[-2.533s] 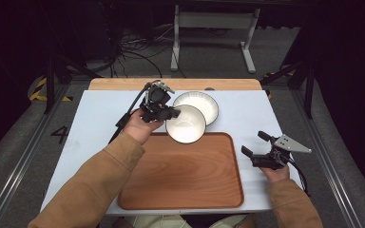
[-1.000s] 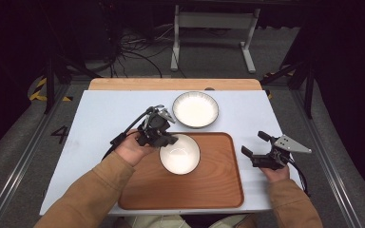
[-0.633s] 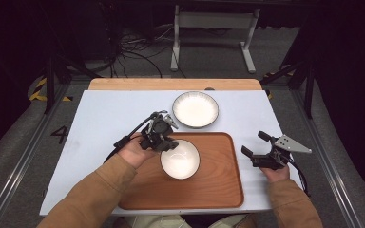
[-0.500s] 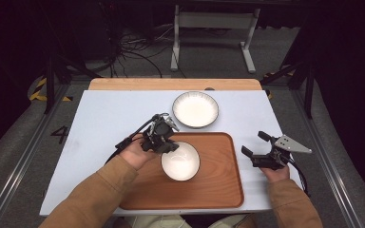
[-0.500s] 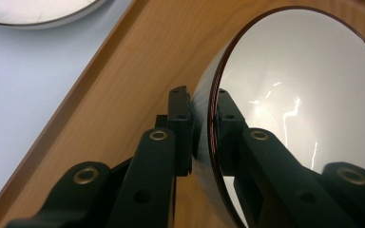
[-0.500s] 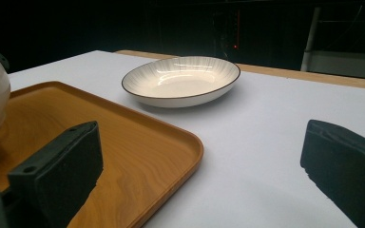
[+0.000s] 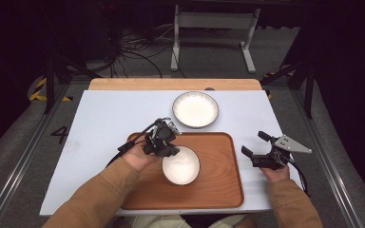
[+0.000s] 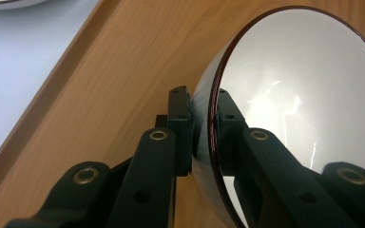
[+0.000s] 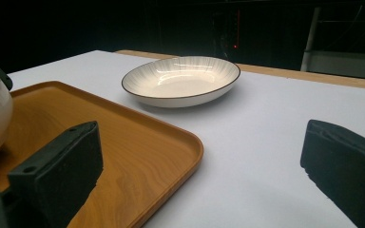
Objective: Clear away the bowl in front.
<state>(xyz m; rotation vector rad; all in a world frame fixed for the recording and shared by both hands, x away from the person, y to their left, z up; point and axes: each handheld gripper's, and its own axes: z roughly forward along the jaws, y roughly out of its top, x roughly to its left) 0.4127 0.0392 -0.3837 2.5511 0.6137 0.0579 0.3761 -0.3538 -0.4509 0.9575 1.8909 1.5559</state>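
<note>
White tabletop over a dark floor strewn with cables: from the high view, a person's left gripper [image 7: 167, 148] clamps the near rim of a small white bowl [image 7: 181, 165] over the wooden tray [image 7: 218, 190]. A shallow striped dish [image 7: 195, 109] sits on the table just beyond the tray, while the right gripper [image 7: 255, 148] hovers off the tray's right edge with its jaws spread wide and nothing between them.

From the left gripper view, one pad [image 8: 179, 128] presses the bowl's [image 8: 309, 109] outer wall and the other its inside, the bowl tilted above the tray's grain [image 8: 109, 85].

From the right gripper view, the dish [image 9: 181, 80] rests beyond the tray's corner [image 9: 171, 142].

Held by a thin rim and tilted, the glazed bowl could slip or rock over if released before its base meets the tray.
</note>
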